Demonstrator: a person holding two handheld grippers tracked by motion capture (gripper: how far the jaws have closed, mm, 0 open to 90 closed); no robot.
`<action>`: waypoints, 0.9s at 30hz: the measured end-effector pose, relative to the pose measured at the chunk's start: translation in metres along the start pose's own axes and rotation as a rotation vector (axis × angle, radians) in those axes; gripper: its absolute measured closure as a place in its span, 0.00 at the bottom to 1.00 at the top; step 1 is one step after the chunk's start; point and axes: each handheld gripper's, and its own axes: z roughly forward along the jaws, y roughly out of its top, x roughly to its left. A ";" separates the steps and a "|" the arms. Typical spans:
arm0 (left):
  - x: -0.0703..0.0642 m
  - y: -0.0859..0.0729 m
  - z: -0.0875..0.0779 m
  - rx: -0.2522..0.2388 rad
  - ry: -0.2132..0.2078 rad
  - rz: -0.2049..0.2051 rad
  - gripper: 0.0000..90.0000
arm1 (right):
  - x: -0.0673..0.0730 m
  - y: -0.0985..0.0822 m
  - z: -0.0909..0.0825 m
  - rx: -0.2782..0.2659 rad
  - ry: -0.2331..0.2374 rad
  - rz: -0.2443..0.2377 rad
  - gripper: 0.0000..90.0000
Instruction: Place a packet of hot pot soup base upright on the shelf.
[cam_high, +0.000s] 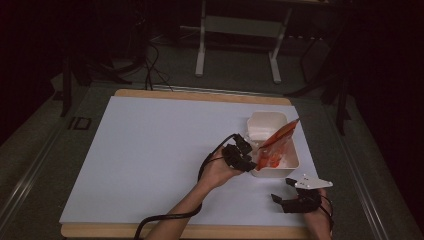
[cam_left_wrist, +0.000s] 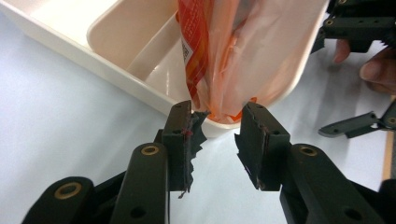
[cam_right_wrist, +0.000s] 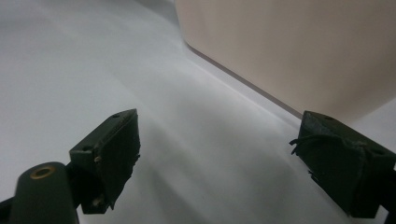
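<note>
A cream two-compartment box (cam_high: 260, 125) stands on the white table sheet at the right. An orange and clear plastic pouch (cam_high: 276, 146) leans inside its near compartment, with its top poking over the far right rim. My left gripper (cam_high: 246, 152) is at the box's left side. In the left gripper view its jaws stand open (cam_left_wrist: 217, 123) just short of the pouch (cam_left_wrist: 224, 51) and box rim (cam_left_wrist: 116, 79), with nothing pressed between the pads. My right gripper (cam_high: 283, 190) rests open near the table's front right. In the right gripper view it (cam_right_wrist: 219, 130) faces the box's outer wall (cam_right_wrist: 289, 46).
The white sheet (cam_high: 150, 150) covers a wooden board (cam_high: 200, 95) and stretches wide to the left of the box. Cables trail from both grippers toward the front edge. A table frame and dark floor with wires lie beyond the far edge.
</note>
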 end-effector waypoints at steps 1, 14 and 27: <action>0.001 -0.001 -0.004 -0.017 -0.003 -0.006 0.71 | 0.000 0.000 0.000 -0.001 0.000 0.001 0.15; 0.016 -0.030 -0.060 -0.168 0.004 -0.100 0.69 | -0.001 0.000 -0.001 -0.007 0.000 0.005 0.15; 0.038 -0.116 -0.113 -0.207 0.202 -0.191 0.68 | -0.001 -0.001 -0.002 -0.019 -0.005 0.010 0.15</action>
